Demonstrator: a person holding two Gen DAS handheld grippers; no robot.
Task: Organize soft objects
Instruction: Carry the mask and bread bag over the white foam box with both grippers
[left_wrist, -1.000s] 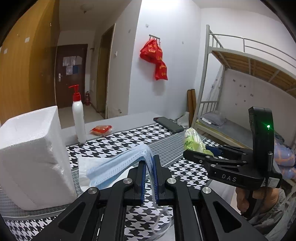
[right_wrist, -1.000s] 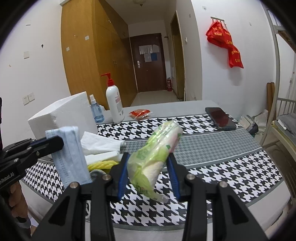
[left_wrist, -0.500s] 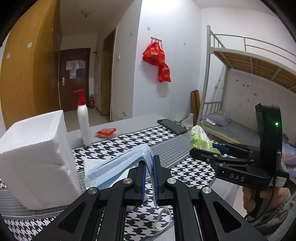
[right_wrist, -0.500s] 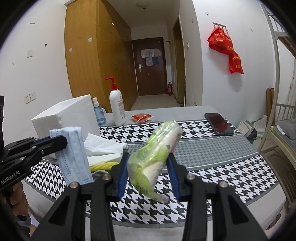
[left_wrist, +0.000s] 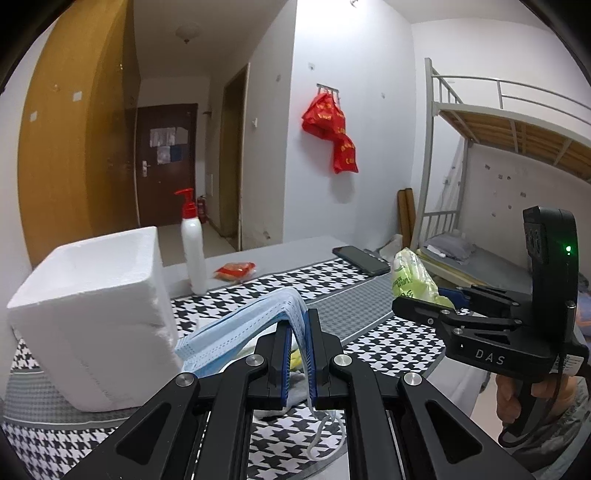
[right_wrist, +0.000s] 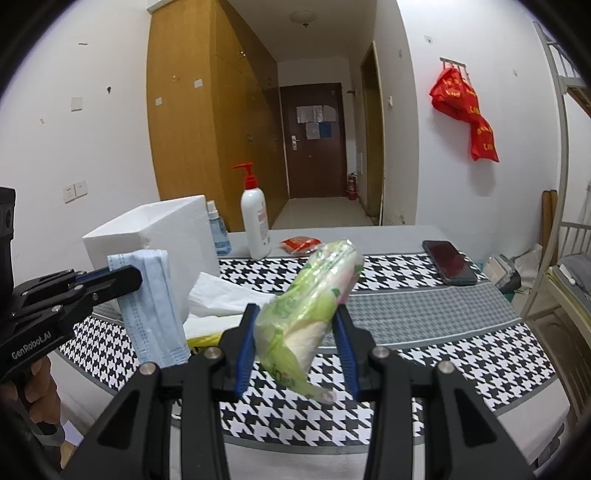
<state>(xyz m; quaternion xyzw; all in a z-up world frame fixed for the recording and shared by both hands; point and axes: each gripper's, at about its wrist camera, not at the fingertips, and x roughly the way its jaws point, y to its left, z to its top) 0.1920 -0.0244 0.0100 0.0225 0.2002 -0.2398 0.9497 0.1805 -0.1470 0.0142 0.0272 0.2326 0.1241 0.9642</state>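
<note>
- Foam box (left_wrist: 92, 314) stands on the tabletop (right_wrist: 424, 306) at far left, open top up; judged the drop spot, nearer the left gripper (left_wrist: 297, 354).
- Left jaws closed on a stack of blue face masks (left_wrist: 236, 332); the stack drapes left toward the box, clear of the tabletop.
- Right gripper (right_wrist: 297, 347) jaws clamp a green tissue pack (right_wrist: 314, 306) mid-length, long axis tilted up and away, held above the tabletop, right of the masks.
- Loose tissues (right_wrist: 221, 299) lie near the box.
</note>
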